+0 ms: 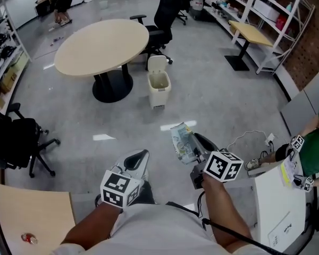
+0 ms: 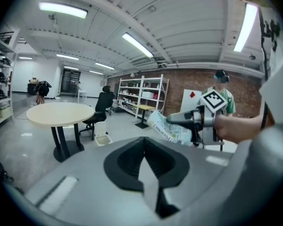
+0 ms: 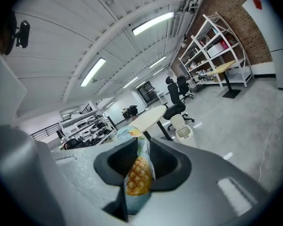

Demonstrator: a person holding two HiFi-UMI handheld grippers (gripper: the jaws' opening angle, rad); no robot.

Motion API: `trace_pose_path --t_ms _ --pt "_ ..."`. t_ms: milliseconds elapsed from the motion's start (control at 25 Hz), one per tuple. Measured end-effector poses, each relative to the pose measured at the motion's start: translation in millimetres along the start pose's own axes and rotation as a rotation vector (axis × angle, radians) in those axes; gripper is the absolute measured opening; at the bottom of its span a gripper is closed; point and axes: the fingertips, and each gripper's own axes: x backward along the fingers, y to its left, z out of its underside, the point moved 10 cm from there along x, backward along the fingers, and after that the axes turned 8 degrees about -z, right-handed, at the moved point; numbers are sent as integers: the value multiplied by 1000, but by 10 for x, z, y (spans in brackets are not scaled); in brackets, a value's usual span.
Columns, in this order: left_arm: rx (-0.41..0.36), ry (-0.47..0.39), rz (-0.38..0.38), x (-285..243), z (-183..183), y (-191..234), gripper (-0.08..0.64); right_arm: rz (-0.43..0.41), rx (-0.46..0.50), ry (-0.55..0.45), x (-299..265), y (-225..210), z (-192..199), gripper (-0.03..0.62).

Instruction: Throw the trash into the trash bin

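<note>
A white trash bin with its lid up stands on the floor beside the round table, some way ahead of me. It also shows small in the left gripper view and the right gripper view. My right gripper is shut on a crumpled snack bag with a pineapple print. The bag sticks out forward past the jaws. My left gripper is held level beside it, shut with nothing in it.
A round beige table and a black office chair stand behind the bin. Another black chair is at the left. A white cabinet and a person in green are close at my right. Shelves line the far right.
</note>
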Motion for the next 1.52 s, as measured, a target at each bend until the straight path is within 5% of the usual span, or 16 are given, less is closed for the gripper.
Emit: trace_pose_path --t_ms 1520 --pt "-13 -19 126 -1528 -834 1632 8 97 -10 -75 -1765 -455 -966 84"
